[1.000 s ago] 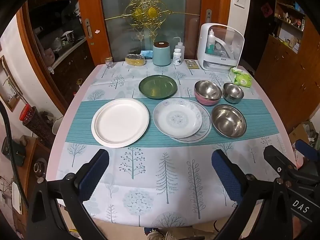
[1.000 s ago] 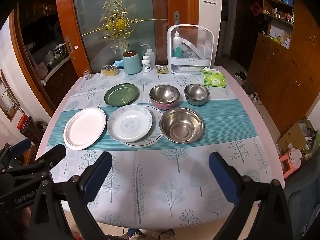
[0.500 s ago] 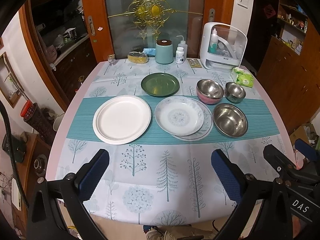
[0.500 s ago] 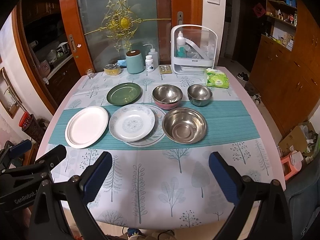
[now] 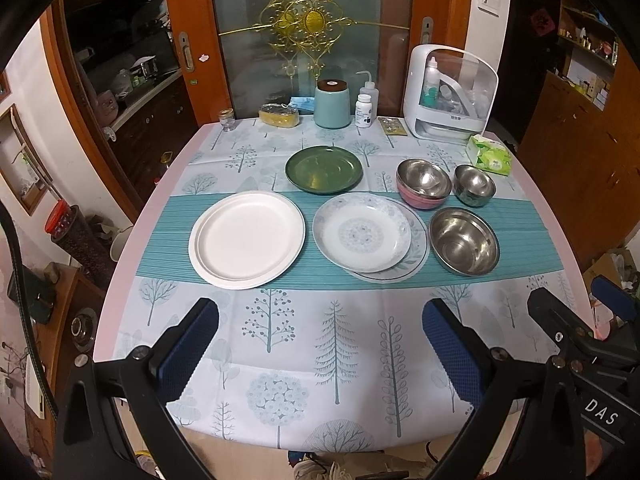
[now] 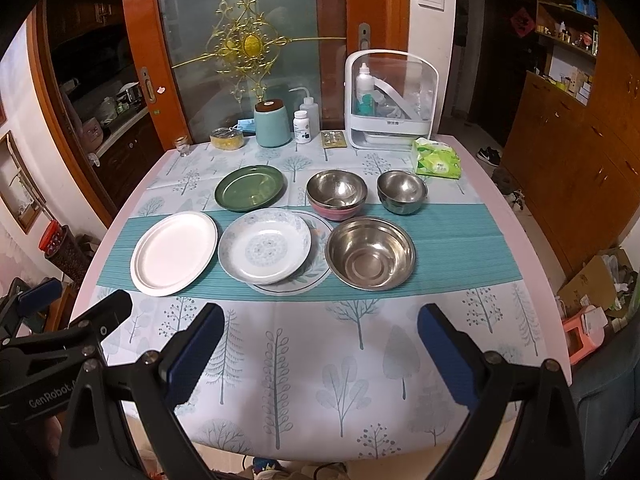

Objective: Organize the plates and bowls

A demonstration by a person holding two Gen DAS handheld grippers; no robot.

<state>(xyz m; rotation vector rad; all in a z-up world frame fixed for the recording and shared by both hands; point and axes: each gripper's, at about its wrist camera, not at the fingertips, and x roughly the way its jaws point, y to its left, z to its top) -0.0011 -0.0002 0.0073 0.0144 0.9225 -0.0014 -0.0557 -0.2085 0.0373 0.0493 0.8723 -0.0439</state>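
On the table lie a white plate (image 5: 246, 238) (image 6: 174, 252), a green plate (image 5: 324, 168) (image 6: 250, 192), and a patterned deep plate (image 5: 362, 232) (image 6: 266, 246) on top of a flat floral plate (image 5: 416, 258) (image 6: 316, 268). A large steel bowl (image 5: 464, 246) (image 6: 370, 252), a steel bowl nested in a pink bowl (image 5: 424, 188) (image 6: 336, 194) and a small steel bowl (image 5: 474, 184) (image 6: 402, 192) stand to the right. My left gripper (image 5: 320, 344) and right gripper (image 6: 320, 348) are open and empty above the table's near edge.
At the back stand a white dish-rack box (image 5: 450, 96), a teal canister (image 5: 332, 104), bottles (image 5: 366, 110), a sponge (image 5: 278, 114), a small glass jar (image 5: 227, 119) and a tissue pack (image 5: 490, 156). Wooden cabinets (image 6: 580, 140) are on the right.
Both views have tilted slightly, so the dishes sit a little lower in frame. Nothing on the table has moved; both grippers stay open.
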